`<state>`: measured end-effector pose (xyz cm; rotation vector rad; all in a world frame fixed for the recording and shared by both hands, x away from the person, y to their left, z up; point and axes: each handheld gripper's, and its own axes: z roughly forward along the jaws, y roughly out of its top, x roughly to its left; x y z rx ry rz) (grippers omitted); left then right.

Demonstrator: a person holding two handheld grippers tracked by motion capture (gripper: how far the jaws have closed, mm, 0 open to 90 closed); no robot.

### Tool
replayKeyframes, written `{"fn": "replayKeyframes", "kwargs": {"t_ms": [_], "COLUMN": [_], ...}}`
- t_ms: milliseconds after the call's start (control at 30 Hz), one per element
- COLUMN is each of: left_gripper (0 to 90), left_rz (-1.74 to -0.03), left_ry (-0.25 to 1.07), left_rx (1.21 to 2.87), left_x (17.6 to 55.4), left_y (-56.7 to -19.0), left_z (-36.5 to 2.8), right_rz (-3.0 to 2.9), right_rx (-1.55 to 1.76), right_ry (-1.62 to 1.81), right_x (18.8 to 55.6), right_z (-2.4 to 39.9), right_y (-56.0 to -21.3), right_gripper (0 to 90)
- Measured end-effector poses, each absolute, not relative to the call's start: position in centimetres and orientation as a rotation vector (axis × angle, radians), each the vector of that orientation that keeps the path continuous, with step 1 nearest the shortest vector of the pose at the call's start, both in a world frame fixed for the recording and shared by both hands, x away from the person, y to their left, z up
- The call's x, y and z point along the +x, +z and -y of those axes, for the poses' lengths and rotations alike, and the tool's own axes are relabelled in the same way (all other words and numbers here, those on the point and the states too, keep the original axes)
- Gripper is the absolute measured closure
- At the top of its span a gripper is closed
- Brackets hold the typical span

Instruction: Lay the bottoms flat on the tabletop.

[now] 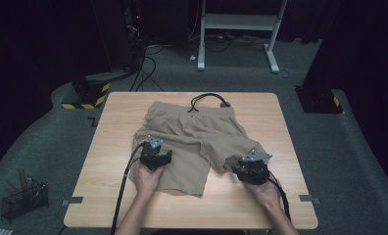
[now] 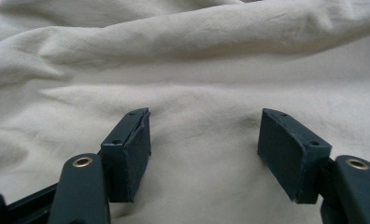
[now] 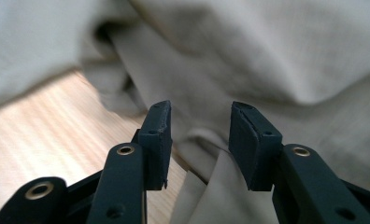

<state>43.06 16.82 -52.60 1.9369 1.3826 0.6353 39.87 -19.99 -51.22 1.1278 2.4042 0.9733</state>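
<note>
Dark carpeted room, white desk frame (image 1: 238,29) far behind, wire basket (image 1: 24,198) on floor near left. Wooden table (image 1: 109,161) carries khaki shorts (image 1: 192,137) spread mid-table, black drawstring (image 1: 206,100) at far waistband. My left gripper (image 1: 155,157) rests on left leg, jaws wide, fabric flat between. My right gripper (image 1: 251,169) at right leg hem, jaws apart, hem fold between, ungripped.

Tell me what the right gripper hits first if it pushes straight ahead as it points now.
Likely the khaki shorts: the right gripper has open jaws with the leg's hem between them, and bunched fabric rises just beyond. Depth is hard to judge.
</note>
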Motion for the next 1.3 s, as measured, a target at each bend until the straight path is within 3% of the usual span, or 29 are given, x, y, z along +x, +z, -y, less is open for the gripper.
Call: {"fn": "replayKeyframes", "kwargs": {"t_ms": [67, 100, 167, 367, 533, 700, 800, 867, 933, 1167, 1300], "left_gripper": [34.5, 34.5, 34.5, 34.5, 34.5, 34.5, 34.5, 34.5, 34.5, 34.5, 34.5], "left_rz": [-1.382, -1.382, -1.382, -1.382, -1.382, -1.382, -1.382, -1.382, -1.382, -1.382, -1.382], "left_ry": [0.636, 0.636, 0.637, 0.636, 0.636, 0.635, 0.635, 0.635, 0.635, 0.636, 0.635], "left_rx": [1.937, 1.938, 1.937, 1.937, 1.938, 1.938, 1.939, 1.939, 1.938, 1.938, 1.937], "left_x": [43.1, 43.1, 43.1, 43.1, 43.1, 43.1, 43.1, 43.1, 43.1, 43.1, 43.1], "left_y": [-52.6, -52.6, -52.6, -52.6, -52.6, -52.6, -52.6, -52.6, -52.6, -52.6, -52.6], "left_z": [-16.8, -16.8, -16.8, -16.8, -16.8, -16.8, -16.8, -16.8, -16.8, -16.8, -16.8], "right_rz": [-2.386, -2.4, -2.413, -2.323, -2.211, -2.195, -2.177, -2.153, -2.125, -2.15, -2.177], "right_rx": [1.138, 1.147, 1.114, 1.168, 1.312, 1.515, 1.564, 1.538, 1.491, 1.275, 1.25], "right_ry": [0.972, 0.977, 0.964, 1.18, 1.146, 0.949, 0.928, 0.943, 0.998, 1.111, 0.978], "right_x": [40.0, 40.0, 39.8, 39.4, 41.9, 46.5, 47.2, 46.6, 45.3, 38.7, 38.5], "right_z": [20.2, 20.3, 20.4, 23.1, 25.7, 26.7, 26.6, 26.4, 26.4, 25.2, 24.0], "right_y": [-51.4, -51.3, -51.1, -47.9, -45.8, -49.1, -50.4, -49.8, -48.8, -47.5, -49.1], "right_gripper": [81.9, 86.9, 88.4, 88.6, 88.5, 87.6, 81.4, 70.6, 67.0, 72.0, 70.9]}}
